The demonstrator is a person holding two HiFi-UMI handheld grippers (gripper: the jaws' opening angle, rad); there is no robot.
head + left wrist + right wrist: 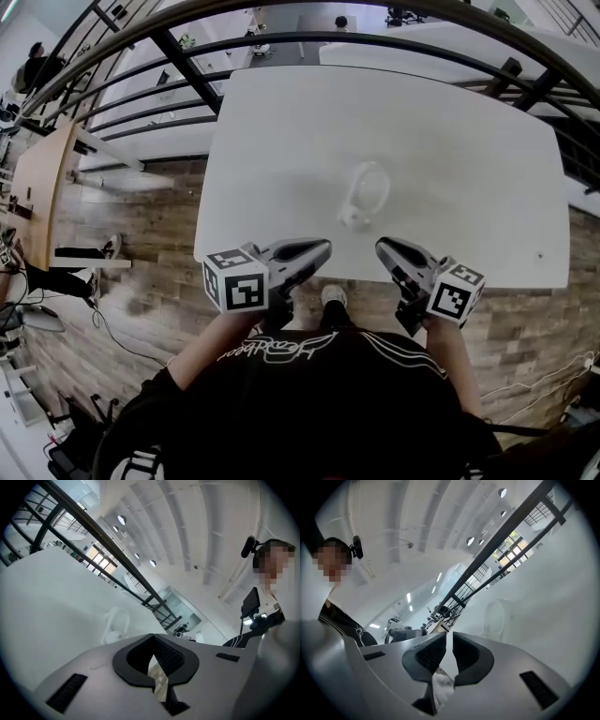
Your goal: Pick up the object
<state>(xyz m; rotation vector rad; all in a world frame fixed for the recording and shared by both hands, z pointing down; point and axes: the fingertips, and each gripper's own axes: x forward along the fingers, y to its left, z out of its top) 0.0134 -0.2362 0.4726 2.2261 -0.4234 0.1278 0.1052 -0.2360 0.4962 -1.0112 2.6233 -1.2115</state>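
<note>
The white table (281, 131) is the biggest thing here. It stands on a wooden floor (141, 234) beside a dark railing (309, 39). Its top is bare apart from one item, probably so that the item can be reached from any side.

The person (309, 394) stands at the near edge in a dark top, one gripper in each hand. The left gripper (323, 248) and the right gripper (382, 247) hang side by side just over that edge. Both point toward the middle of the table, which looks like the start of an approach. Each one's jaws are pressed together with nothing between them; only floor shows through the slit behind the pads. Either gripper will have to spread its jaws before it can take hold, so the pickup has not yet begun.

The object (364, 195) lies on the table ahead of the grippers, a little nearer the right one and apart from both. It is pale and see-through, an oval loop rising from a small base at its near end. It may be a clear cup or jug lying on its side, but I cannot tell which. Nothing shows inside it.
</note>
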